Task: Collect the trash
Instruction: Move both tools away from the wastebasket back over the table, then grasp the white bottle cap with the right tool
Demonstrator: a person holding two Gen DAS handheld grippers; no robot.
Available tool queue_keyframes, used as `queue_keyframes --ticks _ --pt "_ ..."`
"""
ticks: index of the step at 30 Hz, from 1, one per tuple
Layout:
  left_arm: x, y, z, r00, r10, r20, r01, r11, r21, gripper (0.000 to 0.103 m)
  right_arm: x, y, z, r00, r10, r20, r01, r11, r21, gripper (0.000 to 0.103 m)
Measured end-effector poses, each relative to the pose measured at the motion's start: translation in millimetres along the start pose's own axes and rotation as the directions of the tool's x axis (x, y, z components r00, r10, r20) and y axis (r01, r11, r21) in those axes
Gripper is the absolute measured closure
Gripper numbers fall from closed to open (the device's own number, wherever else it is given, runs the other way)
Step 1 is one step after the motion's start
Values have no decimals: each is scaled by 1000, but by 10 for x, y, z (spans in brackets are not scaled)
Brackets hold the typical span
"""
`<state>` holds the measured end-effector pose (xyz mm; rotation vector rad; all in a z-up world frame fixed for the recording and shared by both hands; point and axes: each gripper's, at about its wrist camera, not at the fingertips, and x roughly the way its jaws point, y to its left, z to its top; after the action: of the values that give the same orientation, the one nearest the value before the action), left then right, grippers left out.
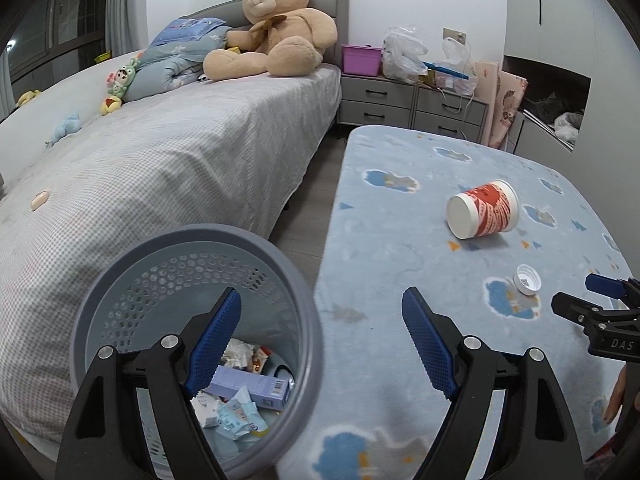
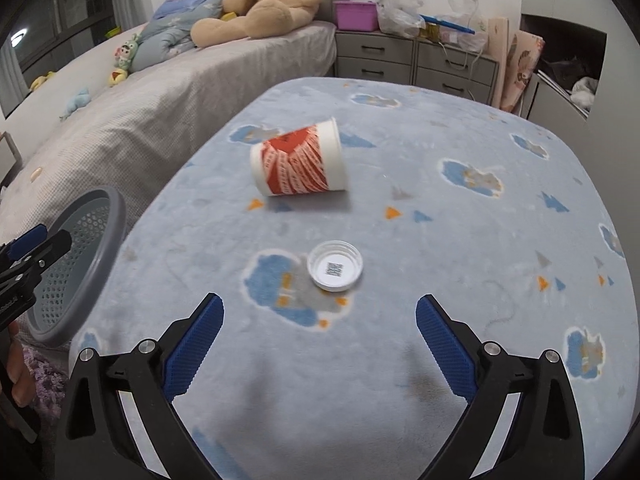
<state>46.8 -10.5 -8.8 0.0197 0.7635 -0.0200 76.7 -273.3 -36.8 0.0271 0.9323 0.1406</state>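
Both grippers empty, jaws wide apart. Left gripper straddles the near rim of one grey perforated bin, its left finger over the bin mouth. Bin holds several bits of trash: one lilac box, crumpled wrappers, exact count unclear. Right gripper hangs over the blue cloud-print cloth. Two trash items lie on that cloth: one white bottle cap, open side up, just ahead of the right fingertips; one red-and-white paper cup on its side, further back. One teddy bear on the bed.
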Motion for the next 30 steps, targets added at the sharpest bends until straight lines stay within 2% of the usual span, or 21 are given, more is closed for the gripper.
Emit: queue_keyframes --ticks 7,12,17,23,30 --pt "100 -170 6 1000 -22 -19 22 1000 19 24 202 -165 18 999 -43 -11 43 998 39 8" --pt "169 -246 -5 999 -29 -32 30 999 32 24 342 -141 83 998 -54 -22 54 999 1 8" --pt "218 -286 -10 998 -34 -45 36 999 36 24 481 -123 102 998 -45 -44 45 999 -15 8" --pt "272 -333 -12 998 -39 -57 41 998 42 24 591 -208 125 997 -20 -68 22 999 38 8" --pt "338 -391 -19 996 -46 -74 49 998 46 24 648 -173 146 997 -35 -74 37 999 25 18"
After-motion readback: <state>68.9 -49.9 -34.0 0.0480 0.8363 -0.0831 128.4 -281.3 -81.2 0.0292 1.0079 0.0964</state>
